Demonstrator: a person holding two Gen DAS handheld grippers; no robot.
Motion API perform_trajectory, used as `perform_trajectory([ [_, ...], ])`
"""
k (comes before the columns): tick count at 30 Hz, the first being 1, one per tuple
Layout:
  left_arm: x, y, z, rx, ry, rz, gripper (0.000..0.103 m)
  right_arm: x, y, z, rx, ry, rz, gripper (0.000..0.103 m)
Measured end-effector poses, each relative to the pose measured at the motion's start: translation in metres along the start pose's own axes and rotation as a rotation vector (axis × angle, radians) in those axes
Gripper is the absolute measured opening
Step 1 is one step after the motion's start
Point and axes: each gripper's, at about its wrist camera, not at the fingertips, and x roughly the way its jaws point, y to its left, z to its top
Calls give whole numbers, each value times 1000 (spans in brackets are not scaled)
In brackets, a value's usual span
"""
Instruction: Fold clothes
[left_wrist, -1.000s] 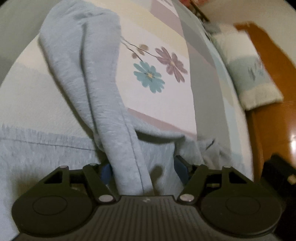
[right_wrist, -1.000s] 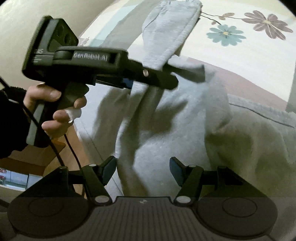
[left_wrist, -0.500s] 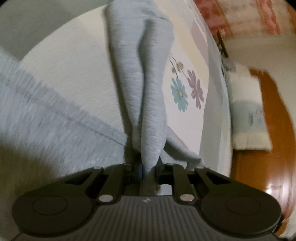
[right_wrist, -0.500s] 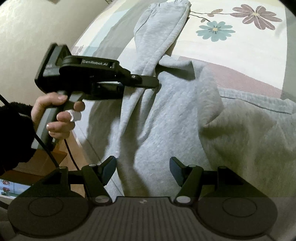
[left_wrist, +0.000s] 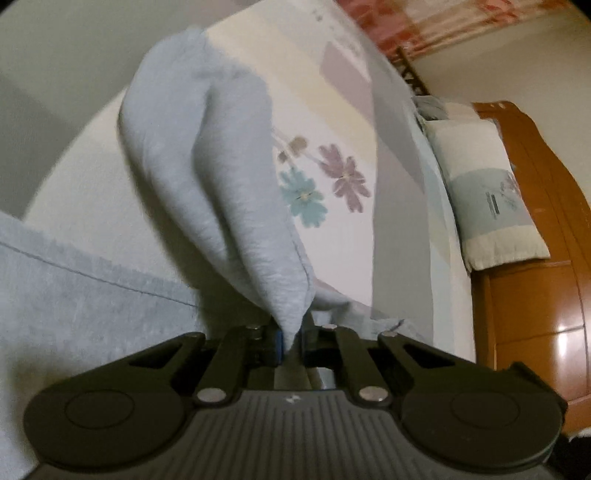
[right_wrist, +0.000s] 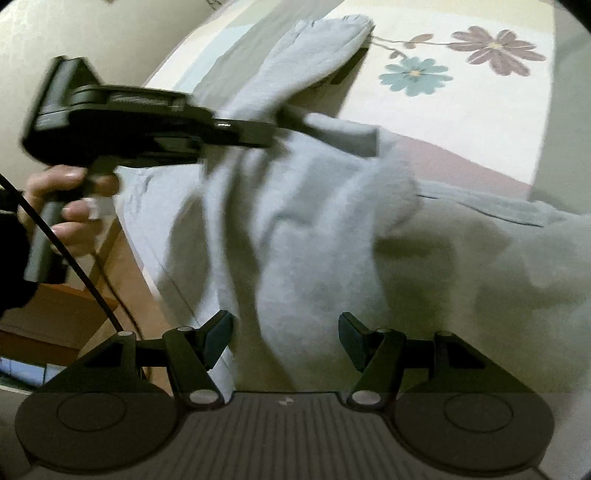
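Note:
A light grey sweatshirt (right_wrist: 332, 229) lies spread on a flowered bed sheet (right_wrist: 461, 122). Its sleeve (left_wrist: 221, 177) runs away from me toward the bed's far side. My left gripper (left_wrist: 290, 341) is shut on a pinched fold of that sleeve, lifting it off the bed. The right wrist view shows the same left gripper (right_wrist: 275, 131) from the side, held by a hand (right_wrist: 70, 206), with the sleeve (right_wrist: 306, 62) stretching beyond it. My right gripper (right_wrist: 284, 334) stands open low over the sweatshirt's body, with cloth below the gap and its pads not pressing on it.
A pillow (left_wrist: 487, 192) rests at the bed's right side against a wooden headboard (left_wrist: 532, 302). Left of the bed is wooden floor (right_wrist: 74, 314) with a black cable (right_wrist: 85, 273) hanging from the left gripper. A wall (right_wrist: 92, 33) rises behind.
The left gripper closed on the sleeve fold and raised it, so the sleeve now stands up as a taut ridge. The right gripper stayed open in place.

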Motion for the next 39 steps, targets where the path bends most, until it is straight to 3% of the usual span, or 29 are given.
perform_trajectory([
  [8,-51,11,-36,-19,-30,151,6,-24,-7,-13,-10,9,-72,69],
  [13,-52,30,-60,-63,-13,237,6,-39,-17,-16,-17,-2,-114,69],
  [16,-47,40,-73,-65,12,285,6,-43,-21,-3,-35,-30,-131,67],
  [20,-46,51,-82,-91,8,295,6,-47,-23,30,-120,-75,-132,60],
  [23,-45,56,-85,-98,2,291,6,-37,-26,66,-199,-58,-71,57],
  [27,-46,61,-89,-107,-22,267,6,-2,-27,108,-268,68,111,57],
  [33,-47,72,-94,-149,-61,210,8,54,-29,140,-319,264,183,57],
  [39,-50,86,-102,-195,-99,152,11,70,-45,158,-202,422,319,57],
])
